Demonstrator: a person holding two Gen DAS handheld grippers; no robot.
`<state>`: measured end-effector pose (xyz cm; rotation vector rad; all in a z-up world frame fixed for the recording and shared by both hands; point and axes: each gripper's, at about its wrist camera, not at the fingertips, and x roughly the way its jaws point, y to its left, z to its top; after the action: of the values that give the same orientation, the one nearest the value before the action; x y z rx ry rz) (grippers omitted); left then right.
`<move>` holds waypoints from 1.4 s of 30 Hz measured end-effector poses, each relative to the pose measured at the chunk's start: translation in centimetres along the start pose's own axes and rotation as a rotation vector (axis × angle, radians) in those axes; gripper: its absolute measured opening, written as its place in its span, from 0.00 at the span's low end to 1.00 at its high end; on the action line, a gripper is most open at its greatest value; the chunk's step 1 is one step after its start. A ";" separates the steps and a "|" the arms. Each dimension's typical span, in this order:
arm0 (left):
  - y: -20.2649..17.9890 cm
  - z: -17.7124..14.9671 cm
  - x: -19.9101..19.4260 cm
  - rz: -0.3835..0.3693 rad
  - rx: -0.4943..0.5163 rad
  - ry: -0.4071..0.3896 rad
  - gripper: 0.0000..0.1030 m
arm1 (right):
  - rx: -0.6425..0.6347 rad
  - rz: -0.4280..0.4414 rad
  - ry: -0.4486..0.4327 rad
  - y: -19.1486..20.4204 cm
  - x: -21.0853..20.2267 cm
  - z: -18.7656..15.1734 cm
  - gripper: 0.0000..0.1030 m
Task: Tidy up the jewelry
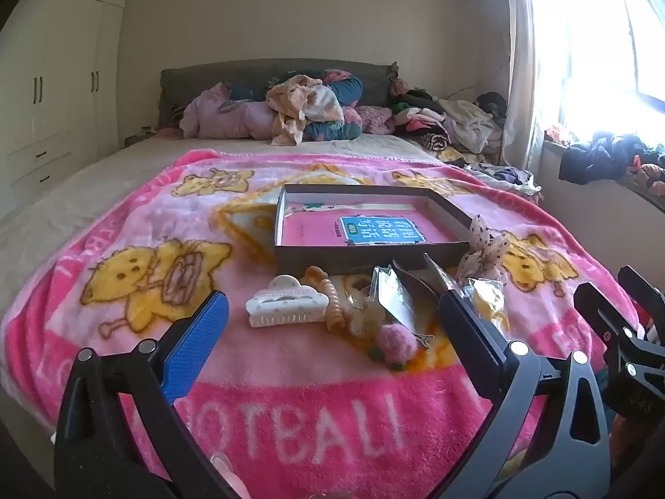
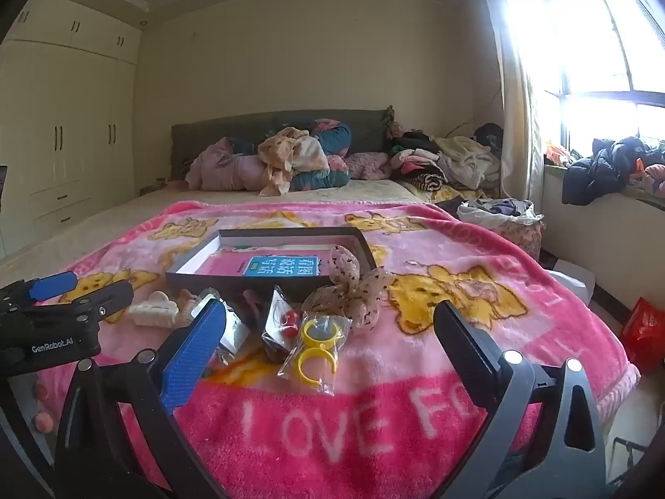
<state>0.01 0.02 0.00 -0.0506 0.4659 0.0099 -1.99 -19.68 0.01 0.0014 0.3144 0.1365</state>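
A shallow dark box [image 1: 453,210] [image 2: 365,245] with a pink book inside lies on the pink blanket. In front of it lies a loose heap of accessories: a white claw clip [image 1: 286,301] [image 2: 151,312], an amber spiral hair tie [image 1: 330,307], a pink pompom clip [image 1: 397,343], a clear bag of yellow rings [image 2: 318,343], a dotted gauze bow [image 1: 484,255] [image 2: 353,287] and a carded item [image 2: 280,318]. My left gripper [image 1: 336,316] hangs open short of the clip and pompom. My right gripper [image 2: 330,326] is open, hovering before the ring bag. Neither holds anything.
The pink blanket [image 1: 291,416] covers the bed's near end. Pillows and crumpled clothes [image 1: 291,112] pile at the headboard. A wardrobe [image 1: 50,95] stands left, a bright window [image 2: 602,62] right, with a laundry basket [image 2: 507,216] and a red bag [image 2: 642,332] beside the bed.
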 end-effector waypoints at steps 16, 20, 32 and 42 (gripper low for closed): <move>0.1 0.0 0.0 -0.009 -0.015 0.003 0.90 | -0.014 0.003 0.005 0.1 -0.1 0.0 0.94; 0.1 0.0 0.0 -0.010 -0.015 0.002 0.90 | -0.013 0.005 0.003 0.2 -0.6 0.0 0.94; 0.0 -0.1 0.0 -0.009 -0.012 0.002 0.90 | -0.009 0.005 0.004 0.2 -0.5 0.1 0.94; 0.0 -0.1 0.0 -0.009 -0.012 0.002 0.90 | -0.009 0.006 -0.001 0.2 -0.5 0.0 0.94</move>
<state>-0.01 0.07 -0.05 -0.0641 0.4679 0.0042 -2.52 -19.56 0.21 -0.0061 0.3129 0.1442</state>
